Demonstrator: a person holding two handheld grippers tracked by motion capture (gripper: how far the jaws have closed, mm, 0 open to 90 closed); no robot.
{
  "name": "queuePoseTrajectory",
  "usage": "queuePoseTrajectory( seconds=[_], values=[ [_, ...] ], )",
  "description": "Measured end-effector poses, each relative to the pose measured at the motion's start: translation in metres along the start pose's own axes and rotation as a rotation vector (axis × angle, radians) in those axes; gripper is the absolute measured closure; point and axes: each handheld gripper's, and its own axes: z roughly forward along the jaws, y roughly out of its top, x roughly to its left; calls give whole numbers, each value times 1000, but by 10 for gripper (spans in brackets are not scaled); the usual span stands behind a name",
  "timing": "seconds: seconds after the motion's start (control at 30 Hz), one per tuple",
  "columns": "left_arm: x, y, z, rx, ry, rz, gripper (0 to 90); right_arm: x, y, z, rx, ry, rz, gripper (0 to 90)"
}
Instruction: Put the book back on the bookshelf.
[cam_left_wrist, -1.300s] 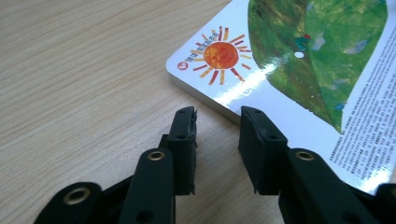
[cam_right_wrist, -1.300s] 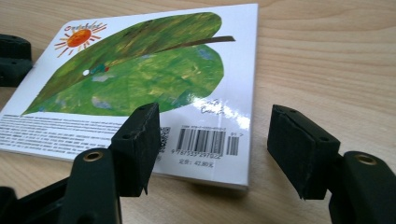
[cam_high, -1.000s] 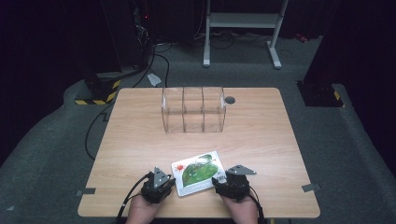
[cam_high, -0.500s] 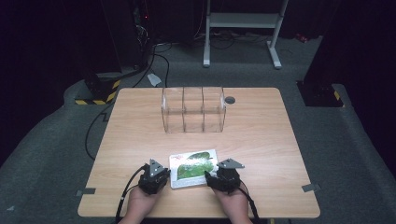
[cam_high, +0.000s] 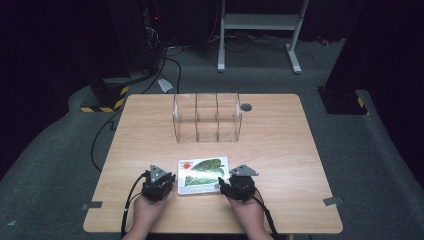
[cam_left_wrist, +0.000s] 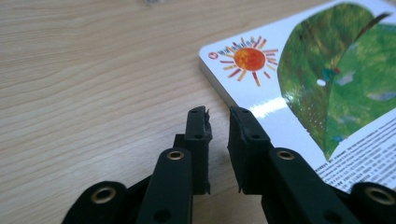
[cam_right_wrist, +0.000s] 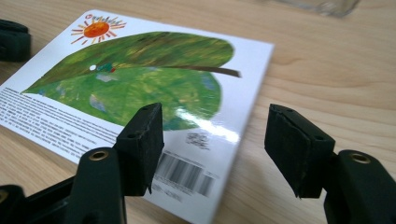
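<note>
A white board book (cam_high: 202, 172) with a green leaf and an orange sun on its cover lies flat on the wooden table (cam_high: 280, 150), near the front edge. My left gripper (cam_high: 169, 181) sits at the book's left edge, jaws shut with nothing between them. In the left gripper view the gripper (cam_left_wrist: 219, 116) points past the book's (cam_left_wrist: 327, 79) sun corner. My right gripper (cam_high: 224, 184) is at the book's front right corner. It stands open (cam_right_wrist: 215, 121), one jaw over the book's (cam_right_wrist: 140, 79) barcode, the other over bare wood.
A clear plastic organiser (cam_high: 206, 116) with three compartments stands at the middle back of the table, a small dark round disc (cam_high: 246, 107) to its right. Beyond the table are a dark floor, cables and a white stand (cam_high: 260, 22).
Both hands have shifted a little to the left and away from the front edge. The book has slid the same way and now lies squarer to the table.
</note>
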Motion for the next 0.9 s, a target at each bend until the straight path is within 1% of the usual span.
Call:
queuePoseTrajectory(
  seconds=[0.03,0.07,0.1,0.13,0.17,0.2,0.23,0.27,0.37,0.4,0.43,0.47,0.53,0.57,0.6,0.67,0.7,0.77,0.9],
  values=[
    [0,0,0,0,0,0,747,0,0,0,0,0,0,362],
    [2,0,-5,-17,-16,-7,725,-5,-3,-8,-5,6,-2,341],
    [2,0,-5,-17,-16,-7,696,-6,-6,-11,-5,10,2,337],
    [1,0,-7,-28,-25,-17,696,-6,-6,-11,-5,10,2,337],
    [0,0,-8,-31,-35,-22,636,-9,-10,-14,-12,26,3,336],
    [-3,0,-8,-32,-55,-37,584,-9,-12,-16,-10,29,3,335],
    [-6,0,-8,-33,-72,-41,548,-10,-16,-16,-7,32,1,329],
    [-11,0,-7,-28,-94,-41,512,-11,-19,-16,-6,47,3,314],
    [-20,0,-2,-3,-125,-48,465,-8,-20,-15,0,70,1,297],
    [-21,0,0,9,-127,-40,453,-7,-20,-14,-1,77,-7,284],
    [-21,0,0,9,-127,-40,440,-6,-20,-14,-5,80,-3,284],
    [-23,0,2,17,-131,-46,440,-6,-20,-14,-5,80,-3,276],
    [-24,0,5,31,-142,-59,418,-4,-19,-12,-7,98,-3,271],
    [-24,0,7,34,-152,-77,406,-3,-18,-11,-4,102,-2,269],
    [-24,0,8,36,-158,-83,391,-2,-17,-10,-4,105,1,271],
    [-24,1,11,39,-157,-90,375,-1,-16,-8,1,117,15,273],
    [-24,1,11,38,-158,-92,369,-1,-15,-6,5,121,8,277],
    [-23,2,12,37,-160,-103,365,0,-16,-4,19,136,23,280],
    [-22,3,14,33,-159,-114,378,3,-17,0,42,139,3,286]
  ],
)
